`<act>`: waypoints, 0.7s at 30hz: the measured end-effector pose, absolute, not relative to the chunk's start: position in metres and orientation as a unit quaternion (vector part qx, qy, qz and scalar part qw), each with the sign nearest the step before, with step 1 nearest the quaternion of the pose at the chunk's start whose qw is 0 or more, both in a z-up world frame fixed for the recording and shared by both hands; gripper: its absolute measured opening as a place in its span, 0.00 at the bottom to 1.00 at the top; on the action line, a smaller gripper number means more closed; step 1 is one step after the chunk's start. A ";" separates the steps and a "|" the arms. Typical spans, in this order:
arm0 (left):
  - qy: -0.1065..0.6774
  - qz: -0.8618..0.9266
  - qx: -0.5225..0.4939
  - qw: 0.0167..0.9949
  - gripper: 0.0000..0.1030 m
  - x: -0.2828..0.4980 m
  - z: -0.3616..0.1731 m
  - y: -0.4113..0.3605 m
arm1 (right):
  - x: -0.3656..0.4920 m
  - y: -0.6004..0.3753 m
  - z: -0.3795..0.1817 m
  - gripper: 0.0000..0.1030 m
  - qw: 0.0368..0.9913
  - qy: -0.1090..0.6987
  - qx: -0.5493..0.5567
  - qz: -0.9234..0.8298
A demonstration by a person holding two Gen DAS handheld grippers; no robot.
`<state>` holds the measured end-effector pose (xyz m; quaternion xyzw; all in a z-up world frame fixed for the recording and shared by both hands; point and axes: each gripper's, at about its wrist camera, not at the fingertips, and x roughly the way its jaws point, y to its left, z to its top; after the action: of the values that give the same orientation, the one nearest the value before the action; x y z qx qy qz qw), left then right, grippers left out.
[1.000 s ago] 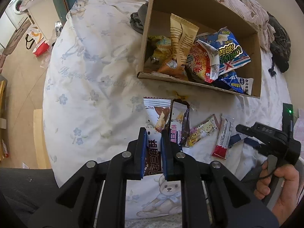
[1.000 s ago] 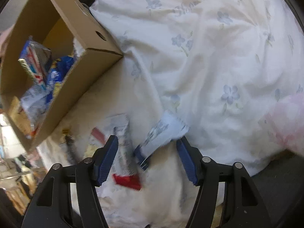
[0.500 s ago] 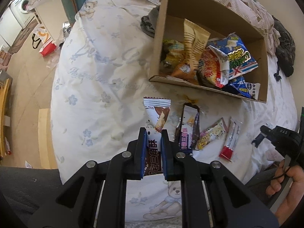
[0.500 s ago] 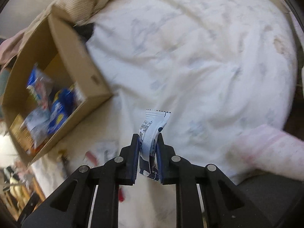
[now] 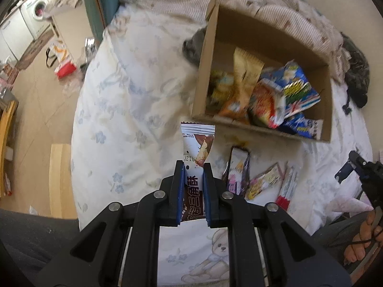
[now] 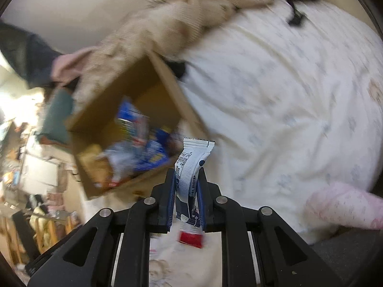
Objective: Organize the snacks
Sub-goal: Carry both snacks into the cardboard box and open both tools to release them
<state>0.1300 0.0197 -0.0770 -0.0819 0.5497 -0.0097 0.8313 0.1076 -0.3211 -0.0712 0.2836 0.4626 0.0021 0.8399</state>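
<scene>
My left gripper (image 5: 194, 167) is shut on a white and brown snack packet (image 5: 196, 148), held just short of the near wall of a cardboard box (image 5: 253, 129) with several snack bags in it. Three slim packets (image 5: 261, 179) lie on the bedsheet to the right of that gripper. My right gripper (image 6: 186, 174) is shut on a white and blue snack packet (image 6: 190, 165), lifted above the bed, with the same cardboard box (image 6: 167, 76) ahead to its left. The right gripper (image 5: 354, 165) also shows at the right edge of the left wrist view, in a hand.
The box stands on a bed with a white flowered sheet (image 5: 124, 110). A beige quilt (image 5: 239, 2) and dark clothes (image 5: 356, 76) lie behind it. A red-ended packet (image 6: 191, 238) lies below my right gripper. The bed's left edge drops to a wooden floor (image 5: 40, 100).
My right gripper closed on the white and blue packet and lifted it off the sheet, swinging toward the box. The left gripper kept hold of its packet and tilted slightly toward the box.
</scene>
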 end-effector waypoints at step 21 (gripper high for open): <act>0.451 -0.049 -0.028 0.891 0.11 0.195 -0.009 -0.019 | 0.160 -0.290 -0.031 0.17 0.888 0.417 0.185 0.065</act>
<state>0.1947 -0.0194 -0.0088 -0.0276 0.4514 -0.0494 0.8905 0.1605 -0.2902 -0.0305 0.1853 0.4167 0.0655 0.8875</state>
